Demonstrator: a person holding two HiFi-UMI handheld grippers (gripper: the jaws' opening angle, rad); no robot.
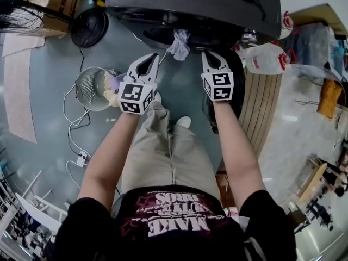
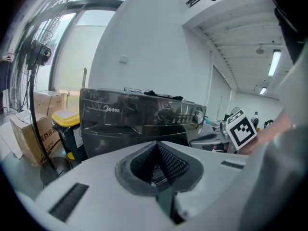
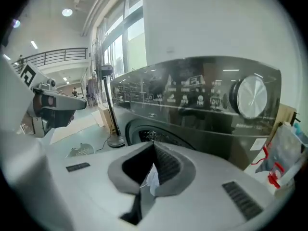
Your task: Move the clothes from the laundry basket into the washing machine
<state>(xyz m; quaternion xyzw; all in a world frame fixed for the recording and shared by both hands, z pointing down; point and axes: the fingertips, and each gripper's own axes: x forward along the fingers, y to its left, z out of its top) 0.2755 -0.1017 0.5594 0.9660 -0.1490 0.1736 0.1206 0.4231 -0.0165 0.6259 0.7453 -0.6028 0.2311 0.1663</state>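
The dark front-loading washing machine [image 1: 190, 4] [image 2: 134, 114] [image 3: 192, 100] stands in front of me. A pale cloth [image 1: 179, 45] hangs out of its drum mouth [image 3: 149, 134]. The round mesh laundry basket [image 1: 81, 83] sits on the floor at the left, with yellowish and lavender clothes [image 1: 111, 88] in it. My left gripper [image 1: 148, 58] [image 2: 156, 143] is shut with nothing in it, held above the floor between the basket and the machine. My right gripper [image 1: 211, 54] [image 3: 154, 146] is shut and close to the drum mouth. Its tips stand apart from the hanging cloth, a sliver of which shows past its pads.
A standing fan [image 1: 89, 26] and a cardboard box [image 1: 54, 4] are left of the machine, beside a yellow-lidded bin [image 2: 65, 119]. A clear jug with a red cap [image 1: 266, 58] and a slatted wooden panel [image 1: 261, 102] lie to the right. White cables [image 1: 76, 156] trail over the floor.
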